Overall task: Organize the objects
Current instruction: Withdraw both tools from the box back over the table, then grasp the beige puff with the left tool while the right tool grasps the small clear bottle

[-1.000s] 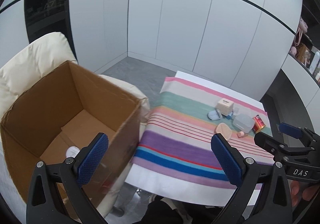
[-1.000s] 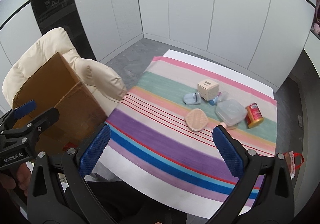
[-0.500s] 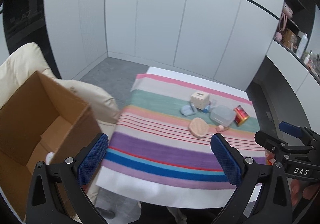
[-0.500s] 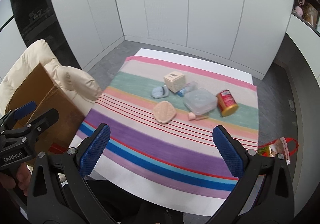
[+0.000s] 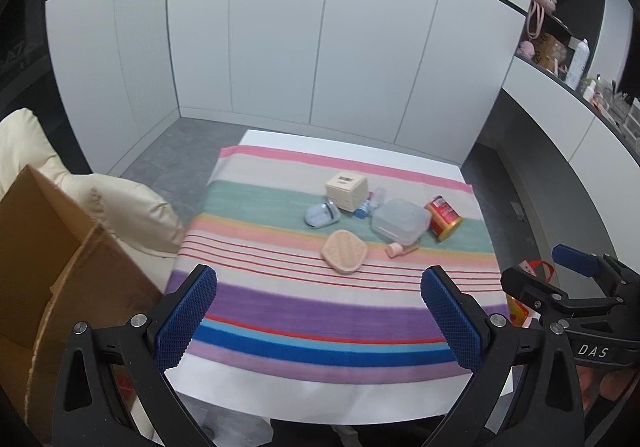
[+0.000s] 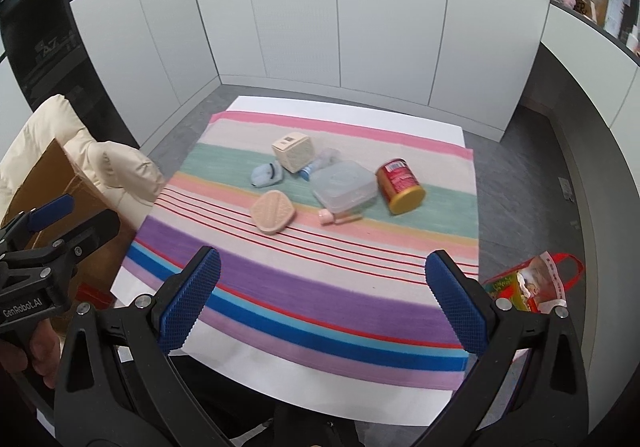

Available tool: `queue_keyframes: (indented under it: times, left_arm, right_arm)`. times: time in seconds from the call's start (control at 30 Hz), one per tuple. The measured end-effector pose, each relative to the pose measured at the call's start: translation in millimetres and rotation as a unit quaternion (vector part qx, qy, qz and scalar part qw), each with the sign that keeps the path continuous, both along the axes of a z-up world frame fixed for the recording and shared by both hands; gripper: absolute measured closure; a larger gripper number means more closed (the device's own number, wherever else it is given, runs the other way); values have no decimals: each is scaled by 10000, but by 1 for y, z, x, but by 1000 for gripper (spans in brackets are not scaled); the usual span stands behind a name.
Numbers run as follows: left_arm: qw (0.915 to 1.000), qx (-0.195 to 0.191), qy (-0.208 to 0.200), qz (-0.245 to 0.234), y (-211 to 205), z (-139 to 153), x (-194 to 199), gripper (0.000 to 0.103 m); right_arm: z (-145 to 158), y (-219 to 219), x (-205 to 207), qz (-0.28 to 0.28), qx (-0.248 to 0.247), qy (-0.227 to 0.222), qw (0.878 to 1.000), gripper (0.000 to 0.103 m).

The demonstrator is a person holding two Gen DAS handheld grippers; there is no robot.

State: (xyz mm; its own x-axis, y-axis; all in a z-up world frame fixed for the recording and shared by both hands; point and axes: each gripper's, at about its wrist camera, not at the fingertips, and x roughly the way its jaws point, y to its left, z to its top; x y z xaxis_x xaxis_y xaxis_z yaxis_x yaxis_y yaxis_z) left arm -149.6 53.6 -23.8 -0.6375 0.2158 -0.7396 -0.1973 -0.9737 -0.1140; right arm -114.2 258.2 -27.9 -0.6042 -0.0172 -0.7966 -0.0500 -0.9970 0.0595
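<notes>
Right wrist: cardboard box (image 6: 52, 183) flanks striped table (image 6: 320, 279).

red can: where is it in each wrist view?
Left wrist: red can lies on its side, right of centre, on the green stripe.
Right wrist: red can right of centre, same stripe.
Shared landmark: the clear plastic container just left of it.

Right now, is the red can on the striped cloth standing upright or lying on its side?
Lying on its side. The red can rests lengthwise on the striped cloth, with its gold end facing the camera, beside the clear plastic container.
</notes>
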Motion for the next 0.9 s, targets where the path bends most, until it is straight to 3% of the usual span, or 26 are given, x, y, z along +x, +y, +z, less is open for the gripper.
queue_keyframes:
  times: [0.23, 0.57, 0.9]
  left_arm:
    - [9994, -269, -109, -165, 22, -26, -12, 2]
    - [9952, -694, -483, -482, 52, -90, -53, 7]
    - [9914, -773, -824, -660, 71, -157, -102, 9]
  right_arm:
    - [-19, 16, -4, -92, 136, -38, 9999, 0]
    - [-89, 53, -42, -520, 25, -543, 9972, 3]
    - [-157, 44, -85, -86, 281, -846, 9960, 6]
